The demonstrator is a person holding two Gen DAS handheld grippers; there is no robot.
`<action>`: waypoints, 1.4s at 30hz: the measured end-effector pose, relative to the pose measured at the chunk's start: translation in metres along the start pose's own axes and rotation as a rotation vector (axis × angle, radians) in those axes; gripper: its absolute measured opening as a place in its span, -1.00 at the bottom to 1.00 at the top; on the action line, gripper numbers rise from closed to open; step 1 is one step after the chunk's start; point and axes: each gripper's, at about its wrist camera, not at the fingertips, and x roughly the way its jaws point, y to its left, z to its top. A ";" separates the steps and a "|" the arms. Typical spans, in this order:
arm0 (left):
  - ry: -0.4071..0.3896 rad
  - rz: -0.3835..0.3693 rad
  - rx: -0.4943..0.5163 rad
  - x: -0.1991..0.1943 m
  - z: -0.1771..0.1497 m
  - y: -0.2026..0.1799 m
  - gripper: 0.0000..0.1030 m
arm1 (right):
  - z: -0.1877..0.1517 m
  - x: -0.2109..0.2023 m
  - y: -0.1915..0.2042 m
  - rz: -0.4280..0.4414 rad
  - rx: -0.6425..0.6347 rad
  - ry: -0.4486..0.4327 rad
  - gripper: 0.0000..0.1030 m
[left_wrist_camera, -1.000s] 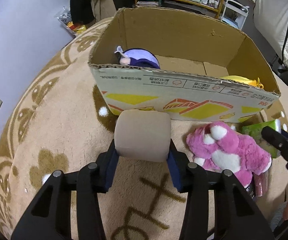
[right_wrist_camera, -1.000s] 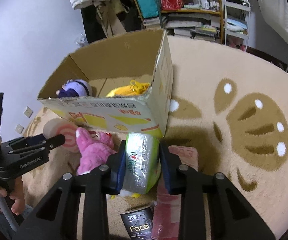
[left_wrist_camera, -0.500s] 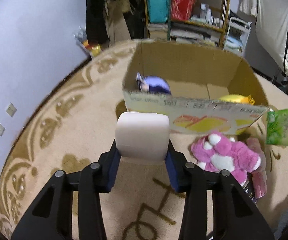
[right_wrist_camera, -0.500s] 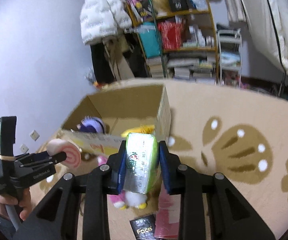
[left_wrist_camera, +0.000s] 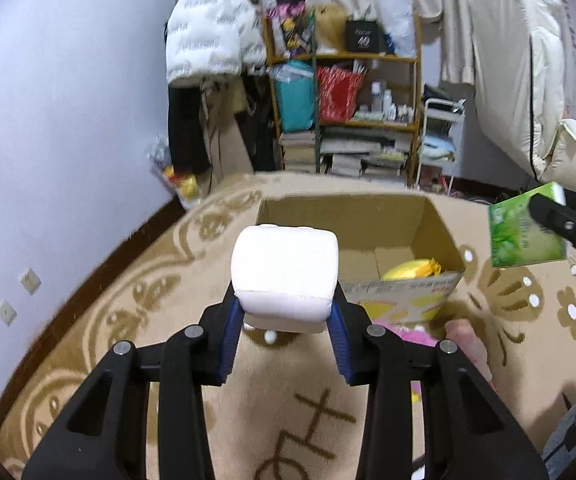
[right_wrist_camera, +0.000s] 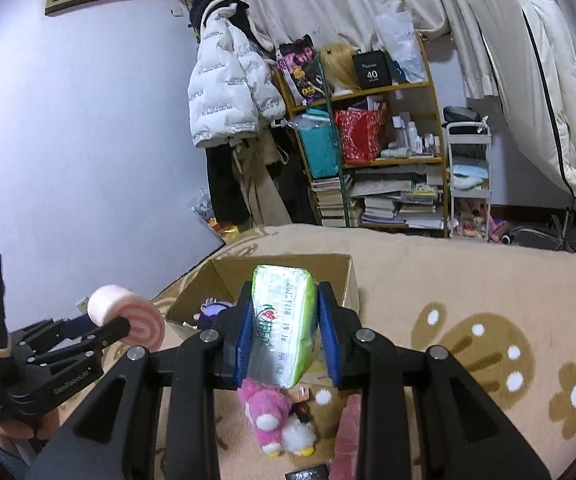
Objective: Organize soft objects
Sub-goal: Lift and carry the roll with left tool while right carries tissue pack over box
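While both grippers are raised above the rug (left_wrist_camera: 100,312), each carries a soft item, presumably so the two can go into the box (left_wrist_camera: 419,216) together. The left gripper (left_wrist_camera: 284,320) is clamped on a pink roll cushion (left_wrist_camera: 284,270), its blue pads pressing the cushion's lower sides, so most of the bulk stands proud ahead of the fingers; the right wrist view shows its spiral end face. The box lies ahead of and below this gripper, open side up, a yellow toy (left_wrist_camera: 411,270) inside near the front wall.

The right gripper (right_wrist_camera: 284,334) pinches a green tissue pack (right_wrist_camera: 282,324) by its narrow sides, long axis running forward, which should let it drop in end first. Ahead of it the box holds a purple toy (right_wrist_camera: 212,308). Below its fingers, on the rug, a pink plush (right_wrist_camera: 268,408) lies not yet collected, with a pink packet (right_wrist_camera: 347,436) just to its right.

Both loads look light and squashy, so a firm squeeze suits them.
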 end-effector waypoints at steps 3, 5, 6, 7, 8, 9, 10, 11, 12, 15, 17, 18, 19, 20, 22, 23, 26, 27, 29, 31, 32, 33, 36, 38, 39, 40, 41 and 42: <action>-0.044 0.003 0.017 -0.003 0.007 -0.003 -0.27 | 0.004 0.001 0.000 0.004 -0.007 -0.024 -0.40; -0.058 -0.003 0.017 -0.002 0.011 -0.003 -0.27 | 0.008 0.001 0.001 0.006 -0.008 -0.046 -0.40; -0.063 -0.005 0.016 0.000 0.013 -0.002 -0.27 | 0.010 0.002 0.002 0.006 -0.009 -0.055 -0.40; -0.070 -0.004 0.014 0.002 0.015 -0.002 -0.27 | 0.012 0.002 0.002 0.003 -0.015 -0.064 -0.40; -0.077 -0.002 0.013 0.004 0.018 -0.002 -0.26 | 0.012 0.003 0.004 0.000 -0.023 -0.069 -0.40; -0.086 0.001 0.016 0.007 0.021 -0.003 -0.26 | 0.014 0.003 0.004 -0.004 -0.029 -0.076 -0.40; -0.097 0.003 0.021 0.009 0.024 -0.004 -0.26 | 0.016 0.006 0.005 -0.009 -0.038 -0.081 -0.40; -0.102 0.003 0.025 0.010 0.025 -0.004 -0.26 | 0.017 0.007 0.006 -0.009 -0.042 -0.084 -0.40; -0.113 0.004 0.031 0.012 0.027 -0.004 -0.26 | 0.018 0.009 0.006 -0.007 -0.043 -0.085 -0.40; -0.139 0.007 0.042 0.014 0.030 -0.005 -0.26 | 0.021 0.016 0.005 -0.005 -0.049 -0.091 -0.40; -0.145 0.007 0.045 0.018 0.031 -0.005 -0.26 | 0.023 0.023 0.006 -0.007 -0.059 -0.090 -0.40; -0.147 0.006 0.046 0.020 0.032 -0.006 -0.26 | 0.023 0.025 0.006 -0.007 -0.062 -0.090 -0.40; -0.149 0.007 0.052 0.023 0.033 -0.006 -0.26 | 0.024 0.027 0.006 -0.006 -0.064 -0.089 -0.40; -0.150 0.008 0.055 0.025 0.033 -0.007 -0.26 | 0.024 0.031 0.007 -0.003 -0.068 -0.086 -0.40; -0.153 0.012 0.057 0.030 0.035 -0.007 -0.26 | 0.024 0.036 0.007 -0.002 -0.077 -0.082 -0.40; -0.151 0.011 0.055 0.033 0.035 -0.008 -0.26 | 0.023 0.039 0.008 0.000 -0.085 -0.077 -0.40; -0.136 0.003 0.050 0.044 0.035 -0.008 -0.26 | 0.019 0.050 0.008 -0.003 -0.103 -0.055 -0.40; -0.130 0.003 0.051 0.048 0.035 -0.008 -0.26 | 0.017 0.053 0.008 0.000 -0.103 -0.046 -0.40; -0.116 0.001 0.053 0.056 0.035 -0.008 -0.25 | 0.014 0.062 0.007 0.006 -0.102 -0.029 -0.40; -0.107 0.000 0.046 0.064 0.035 -0.008 -0.25 | 0.012 0.068 0.005 0.013 -0.105 -0.019 -0.40; -0.104 -0.001 0.045 0.066 0.035 -0.008 -0.25 | 0.010 0.073 0.004 0.018 -0.107 -0.014 -0.40; -0.099 0.000 0.045 0.070 0.035 -0.008 -0.25 | 0.008 0.076 0.004 0.024 -0.106 -0.010 -0.40; -0.084 0.000 0.044 0.077 0.034 -0.008 -0.24 | 0.003 0.087 0.002 0.026 -0.106 0.011 -0.40; -0.074 -0.002 0.045 0.081 0.033 -0.008 -0.24 | -0.001 0.094 0.001 0.019 -0.109 0.025 -0.39; -0.069 0.000 0.047 0.083 0.032 -0.008 -0.24 | -0.002 0.096 0.001 0.019 -0.109 0.030 -0.39; -0.066 0.000 0.050 0.085 0.032 -0.009 -0.24 | -0.003 0.099 0.001 0.019 -0.109 0.036 -0.39; -0.062 0.000 0.053 0.086 0.031 -0.009 -0.24 | -0.003 0.102 0.000 0.016 -0.108 0.041 -0.39; -0.057 -0.003 0.055 0.089 0.030 -0.010 -0.24 | -0.004 0.104 -0.001 0.015 -0.108 0.045 -0.39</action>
